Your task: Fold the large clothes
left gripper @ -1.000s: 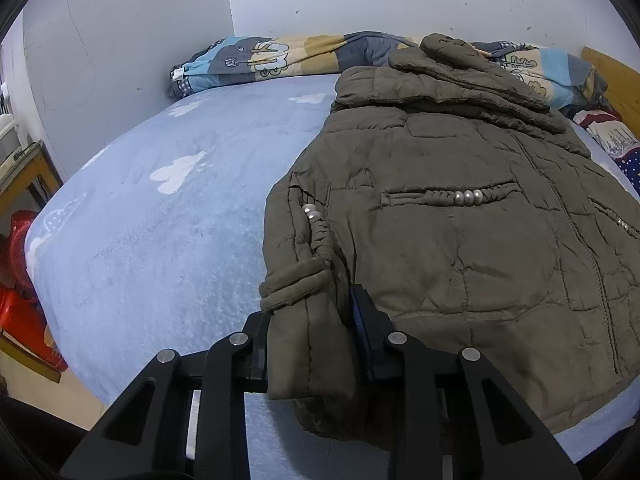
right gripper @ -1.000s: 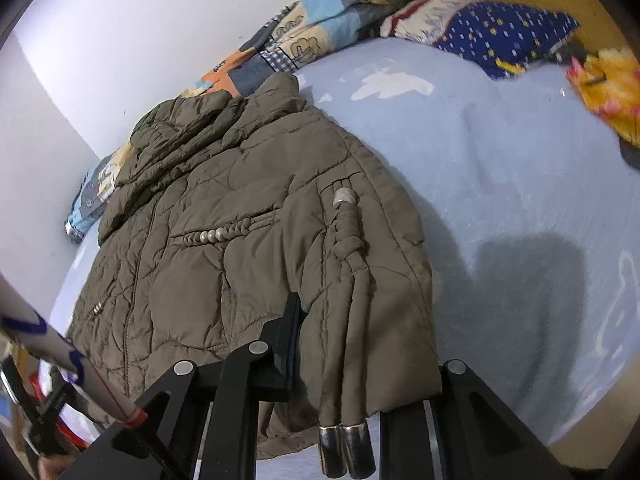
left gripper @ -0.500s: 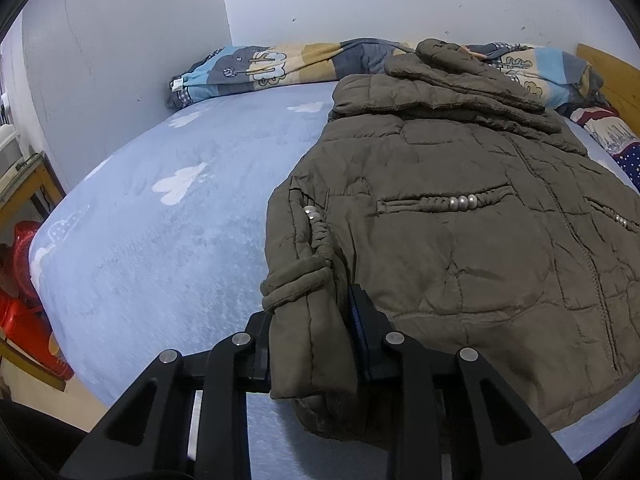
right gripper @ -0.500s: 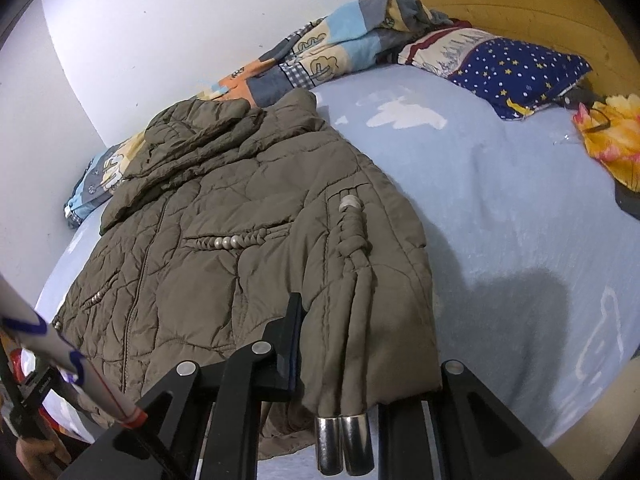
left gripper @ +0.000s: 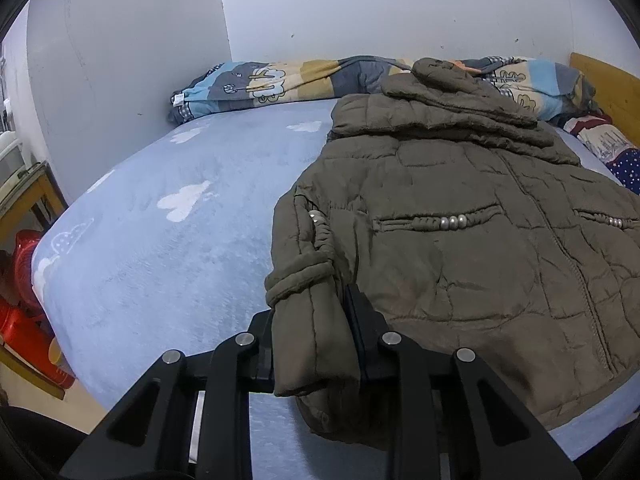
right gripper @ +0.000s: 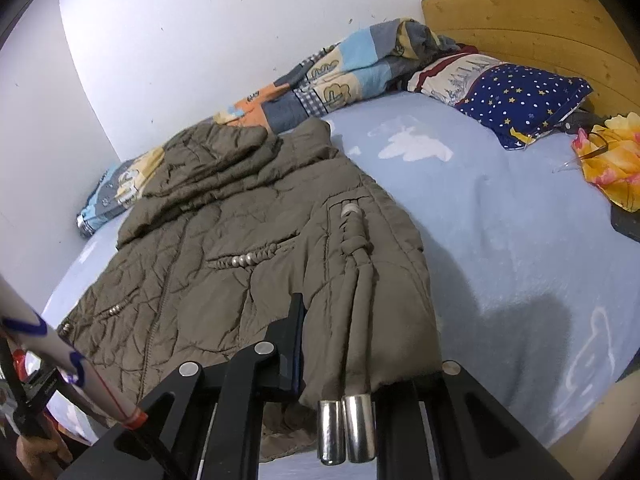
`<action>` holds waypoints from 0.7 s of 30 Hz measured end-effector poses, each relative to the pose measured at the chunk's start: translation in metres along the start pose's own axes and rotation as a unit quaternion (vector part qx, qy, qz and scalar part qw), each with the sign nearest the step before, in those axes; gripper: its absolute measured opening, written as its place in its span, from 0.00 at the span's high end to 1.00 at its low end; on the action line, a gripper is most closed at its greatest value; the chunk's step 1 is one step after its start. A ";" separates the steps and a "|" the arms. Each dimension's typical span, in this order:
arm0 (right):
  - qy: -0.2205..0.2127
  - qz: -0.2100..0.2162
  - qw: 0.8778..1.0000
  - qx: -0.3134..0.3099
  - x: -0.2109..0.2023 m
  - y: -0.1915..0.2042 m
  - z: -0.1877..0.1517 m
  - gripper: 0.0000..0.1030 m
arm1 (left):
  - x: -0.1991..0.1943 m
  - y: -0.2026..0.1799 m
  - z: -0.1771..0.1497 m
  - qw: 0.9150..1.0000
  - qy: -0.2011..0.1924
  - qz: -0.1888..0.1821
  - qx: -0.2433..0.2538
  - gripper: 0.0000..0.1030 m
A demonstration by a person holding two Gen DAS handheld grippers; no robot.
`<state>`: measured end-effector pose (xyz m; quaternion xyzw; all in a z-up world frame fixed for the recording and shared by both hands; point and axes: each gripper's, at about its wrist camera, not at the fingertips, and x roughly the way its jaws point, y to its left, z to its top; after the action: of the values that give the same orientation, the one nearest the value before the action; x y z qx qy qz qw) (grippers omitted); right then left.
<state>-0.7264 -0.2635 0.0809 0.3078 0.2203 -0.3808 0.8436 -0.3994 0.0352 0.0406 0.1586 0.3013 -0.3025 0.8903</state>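
Note:
An olive-brown quilted jacket (left gripper: 460,248) lies front up on a light blue bed, its hood toward the wall. My left gripper (left gripper: 314,344) is shut on the jacket's bottom left corner at the near edge of the bed. My right gripper (right gripper: 360,344) is shut on the jacket's (right gripper: 224,248) bottom right corner. Two drawcords with metal tips (right gripper: 347,428) hang down between its jaws. Its right finger is hidden under the cloth.
A rolled patchwork quilt (left gripper: 288,84) lies along the wall behind the hood. A starry blue pillow (right gripper: 520,100) and a yellow cloth (right gripper: 612,160) lie by the wooden headboard (right gripper: 532,24). Red plastic stools (left gripper: 24,320) stand on the floor at the left.
Both grippers have lifted and tilted a little with the jacket's bottom corners still gripped. The jacket's body has not moved on the bed.

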 end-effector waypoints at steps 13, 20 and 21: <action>-0.025 0.016 1.000 -0.006 -0.023 0.006 -0.001 0.87 | -0.016 0.010 0.005 1.000 -0.020 -0.002 -0.015 0.76; -0.024 0.005 0.999 -0.026 -0.024 0.011 -0.002 0.87 | -0.014 0.012 0.006 1.000 -0.018 0.000 -0.017 0.76; -0.025 0.005 0.999 -0.028 -0.025 0.012 -0.002 0.87 | -0.014 0.012 0.006 1.000 -0.019 0.000 -0.017 0.76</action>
<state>-0.7326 -0.2429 0.0986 0.2759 0.2085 -0.3778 0.8589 -0.3983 0.0480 0.0553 0.1373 0.2896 -0.3000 0.8985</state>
